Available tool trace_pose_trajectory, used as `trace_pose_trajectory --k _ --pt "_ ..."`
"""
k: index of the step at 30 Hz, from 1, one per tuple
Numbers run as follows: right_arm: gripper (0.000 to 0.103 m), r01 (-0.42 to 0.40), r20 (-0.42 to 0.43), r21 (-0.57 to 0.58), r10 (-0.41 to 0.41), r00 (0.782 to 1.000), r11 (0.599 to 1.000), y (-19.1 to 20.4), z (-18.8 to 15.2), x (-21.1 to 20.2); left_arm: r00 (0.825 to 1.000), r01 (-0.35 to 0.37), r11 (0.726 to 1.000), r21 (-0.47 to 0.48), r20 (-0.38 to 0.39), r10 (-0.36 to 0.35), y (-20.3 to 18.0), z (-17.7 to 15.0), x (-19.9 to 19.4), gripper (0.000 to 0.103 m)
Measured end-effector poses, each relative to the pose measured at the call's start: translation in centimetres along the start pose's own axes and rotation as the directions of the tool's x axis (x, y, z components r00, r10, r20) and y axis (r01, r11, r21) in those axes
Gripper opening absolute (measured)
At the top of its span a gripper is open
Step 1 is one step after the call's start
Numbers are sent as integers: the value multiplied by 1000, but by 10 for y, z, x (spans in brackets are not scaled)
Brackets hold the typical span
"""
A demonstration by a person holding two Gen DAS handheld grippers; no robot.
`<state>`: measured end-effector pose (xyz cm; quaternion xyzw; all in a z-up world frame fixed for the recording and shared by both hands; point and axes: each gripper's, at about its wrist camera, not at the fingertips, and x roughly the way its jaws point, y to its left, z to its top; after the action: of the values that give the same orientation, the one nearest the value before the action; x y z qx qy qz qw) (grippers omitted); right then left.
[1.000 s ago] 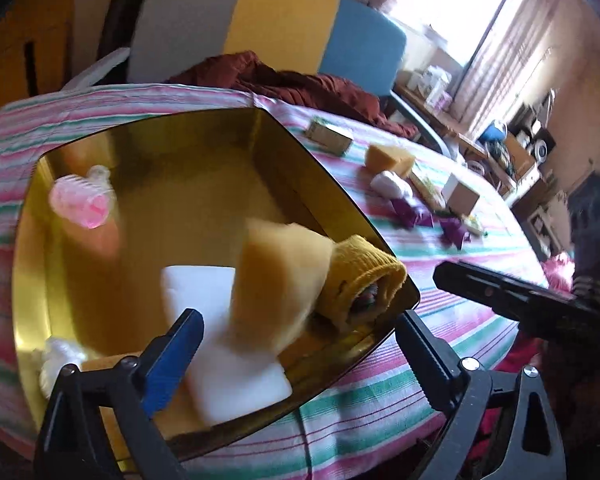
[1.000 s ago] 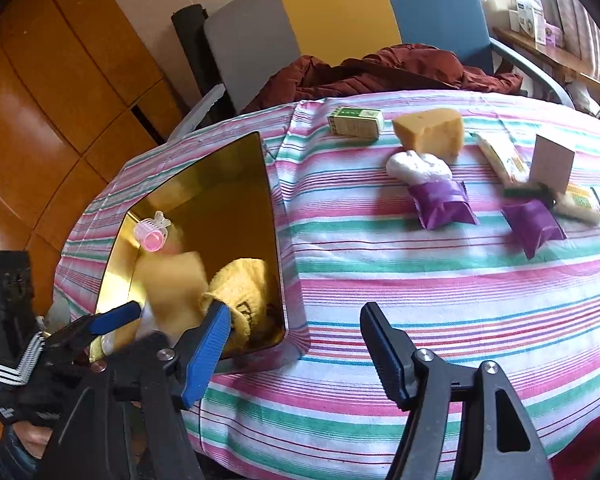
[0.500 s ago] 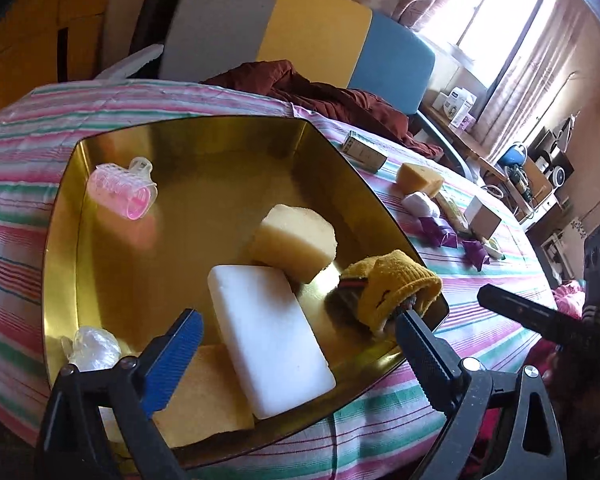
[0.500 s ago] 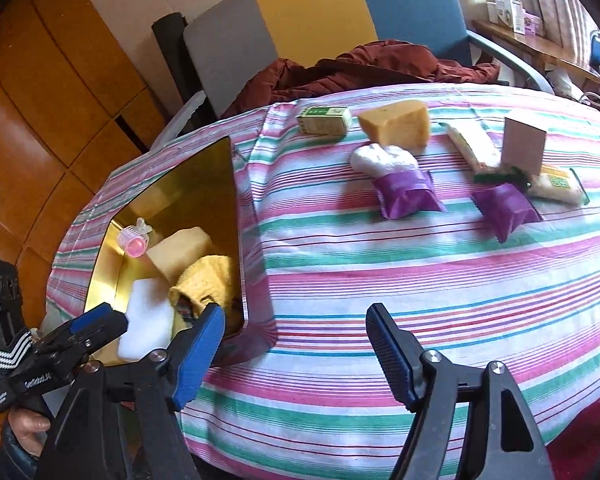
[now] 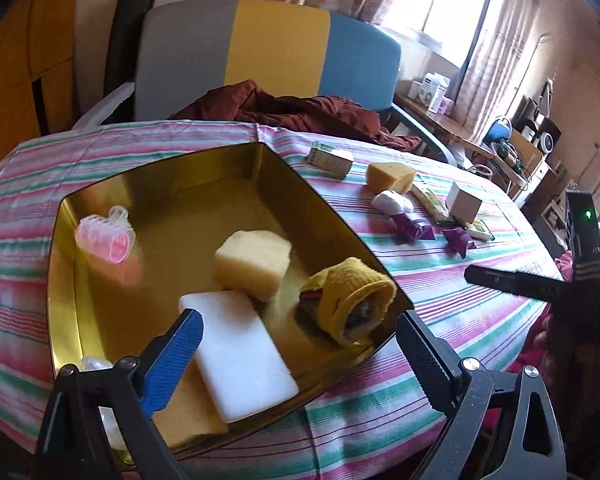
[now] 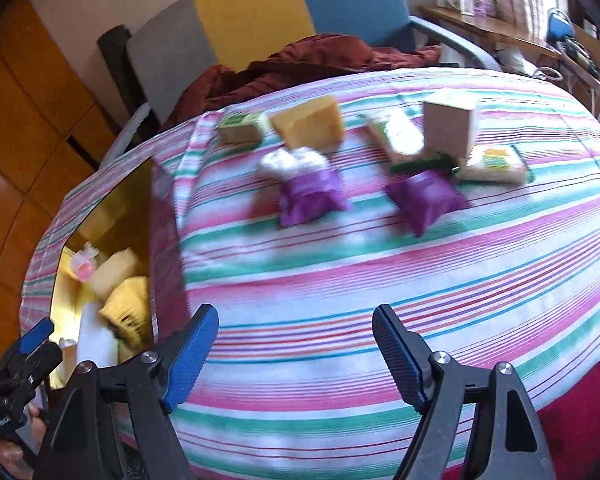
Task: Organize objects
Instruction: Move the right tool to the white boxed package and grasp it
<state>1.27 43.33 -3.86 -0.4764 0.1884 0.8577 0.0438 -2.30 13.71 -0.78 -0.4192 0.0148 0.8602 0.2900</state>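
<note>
A gold tray [image 5: 204, 200] on the striped table holds a pink hair roller [image 5: 104, 236], a yellow sponge [image 5: 254, 264], a white block [image 5: 240, 356] and a rolled yellow sock [image 5: 348, 300]. My left gripper [image 5: 298, 320] hangs open over the tray's near edge, holding nothing. My right gripper [image 6: 296, 312] is over bare striped cloth to the right of the tray [image 6: 116, 200], its jaws opening with nothing between them. Beyond it lie two purple packets [image 6: 310, 196] [image 6: 424, 198], a white wad [image 6: 292, 162], a yellow sponge wedge [image 6: 308, 124] and a green-white box [image 6: 242, 124].
A small cardboard box [image 6: 450, 124] and pale packets [image 6: 494, 164] sit at the far right of the table. A chair [image 5: 276, 44] with dark red cloth [image 5: 300, 108] stands behind. A flat tan sponge [image 5: 192, 412] lies at the tray's near corner.
The yellow sponge dropped from between my left fingers and settled in the tray; that gripper pulled up and back. My right gripper slid right, away from the tray, and its jaws widened.
</note>
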Motion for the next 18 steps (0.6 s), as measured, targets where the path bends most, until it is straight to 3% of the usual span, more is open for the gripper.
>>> trace_pose_trajectory --k 11,18 --pt "81 112 94 101 -121 988 989 -58 61 -25 1000 25 994 108 -9 -24 -39 18 9 98" --pt "82 190 109 209 -216 970 959 -95 115 -7 998 44 987 153 -47 -37 -59 25 27 98"
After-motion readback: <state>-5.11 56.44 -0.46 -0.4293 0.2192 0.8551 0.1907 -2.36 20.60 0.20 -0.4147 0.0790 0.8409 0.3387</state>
